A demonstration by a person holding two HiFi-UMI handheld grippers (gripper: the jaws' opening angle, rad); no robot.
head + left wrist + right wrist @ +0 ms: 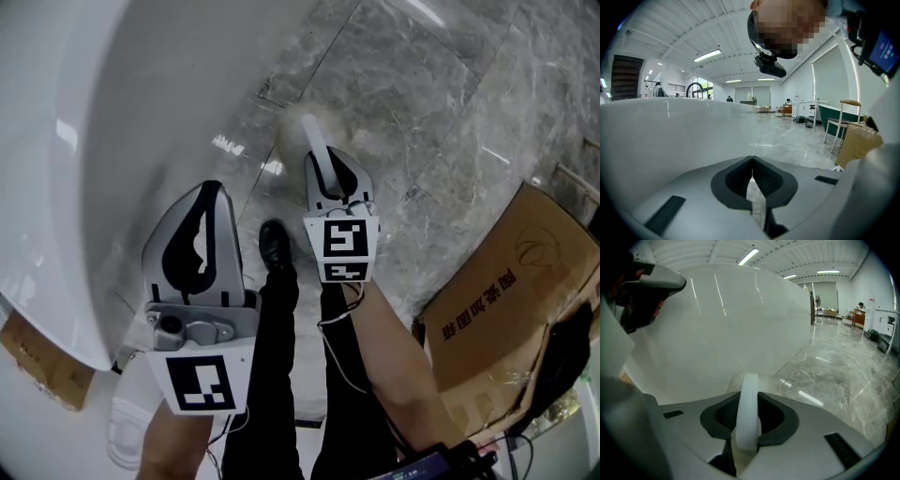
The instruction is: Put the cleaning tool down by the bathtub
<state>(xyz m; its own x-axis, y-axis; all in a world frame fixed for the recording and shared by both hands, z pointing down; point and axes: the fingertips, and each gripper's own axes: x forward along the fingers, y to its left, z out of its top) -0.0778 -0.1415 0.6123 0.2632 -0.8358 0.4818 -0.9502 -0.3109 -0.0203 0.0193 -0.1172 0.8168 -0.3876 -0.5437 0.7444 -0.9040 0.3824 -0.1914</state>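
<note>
Only the white handle of the cleaning tool [749, 404] shows clearly, clamped between the jaws of the right gripper [330, 178]. Its pale head is a blur low beside the bathtub [717, 324]; contact with the floor [422, 94] unclear. Jaws of the left gripper [752, 161] together, nothing between. Cardboard box [506, 309] cut off at frame edge.

Inventory by quantity.

Quantity two: hand-held grippers, namely the left hand-held gripper [210, 187] and the right hand-held gripper [328, 157].

Quantity one each:
- bathtub [112, 141]
- tool [310, 131]
- cardboard box [506, 309]
- cardboard piece [42, 361]
- black shoe [275, 246]
- chair [843, 123]

Distant figures in the left gripper view are too small to count.
</note>
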